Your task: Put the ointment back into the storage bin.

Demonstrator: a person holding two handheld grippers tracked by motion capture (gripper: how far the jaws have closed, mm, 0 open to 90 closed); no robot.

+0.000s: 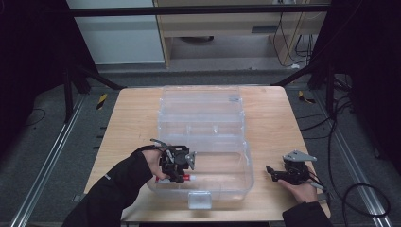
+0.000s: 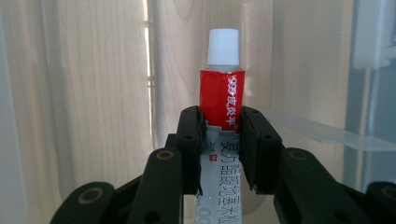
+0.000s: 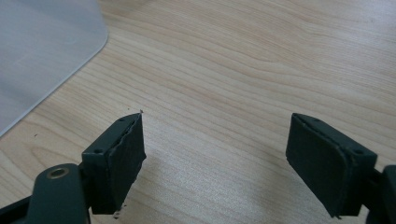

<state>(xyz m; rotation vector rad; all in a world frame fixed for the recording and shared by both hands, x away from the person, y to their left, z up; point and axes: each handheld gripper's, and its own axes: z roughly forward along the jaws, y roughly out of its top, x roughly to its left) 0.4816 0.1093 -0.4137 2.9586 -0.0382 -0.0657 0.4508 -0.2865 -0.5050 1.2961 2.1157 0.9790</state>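
A small ointment tube [image 2: 222,93] with a red band, a white cap and a grey printed body sits between the black jaws of my left gripper [image 2: 223,128], which is shut on it. In the high view that left gripper [image 1: 176,165] hangs over the left part of the clear plastic box's [image 1: 246,163] near compartment, and the tube [image 1: 185,178] points right inside it. My right gripper [image 1: 270,171] rests low over the bare table to the right of the box, open with nothing between its fingers [image 3: 122,154].
The clear box is a hinged organiser with its lid [image 1: 201,99] folded open toward the far side of the wooden table [image 1: 130,123]. A latch tab [image 1: 198,200] sticks out at its near edge. A rounded corner of the box [image 3: 42,51] lies left of my right gripper.
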